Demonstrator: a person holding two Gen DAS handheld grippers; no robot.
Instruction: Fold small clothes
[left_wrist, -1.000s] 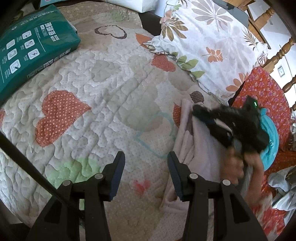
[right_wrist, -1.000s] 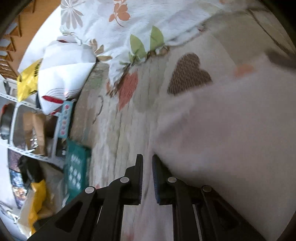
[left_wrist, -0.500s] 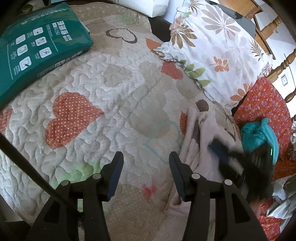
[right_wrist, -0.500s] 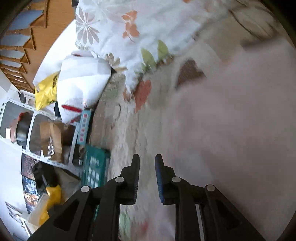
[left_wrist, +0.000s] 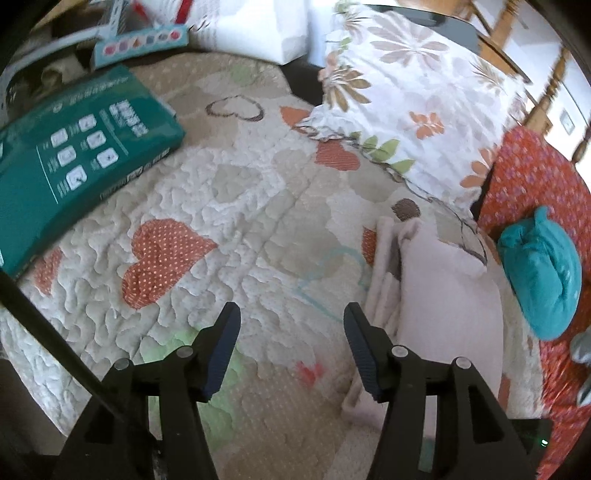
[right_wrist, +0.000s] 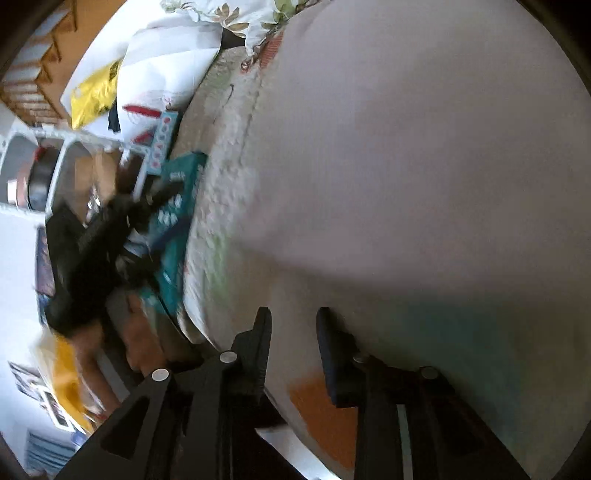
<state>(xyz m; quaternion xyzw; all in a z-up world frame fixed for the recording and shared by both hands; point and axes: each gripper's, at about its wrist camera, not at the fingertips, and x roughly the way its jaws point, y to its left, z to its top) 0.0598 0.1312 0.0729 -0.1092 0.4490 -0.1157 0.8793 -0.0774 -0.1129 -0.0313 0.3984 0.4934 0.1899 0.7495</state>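
While the pink garment (left_wrist: 443, 295) lay folded on the quilt (left_wrist: 240, 221), we held left gripper (left_wrist: 291, 347) and right gripper (right_wrist: 293, 347) with jaws apart, empty

The quilt (left_wrist: 229, 206) is puckered, stitched cotton, matt and bumpy. On its right edge the folded pale pink garment (left_wrist: 447, 295) looks soft and fleecy. Beyond it, the teal bundle (left_wrist: 539, 280) is plush cloth. At the quilt's far left, the green package (left_wrist: 81, 155) is smooth, slightly glossy plastic film.
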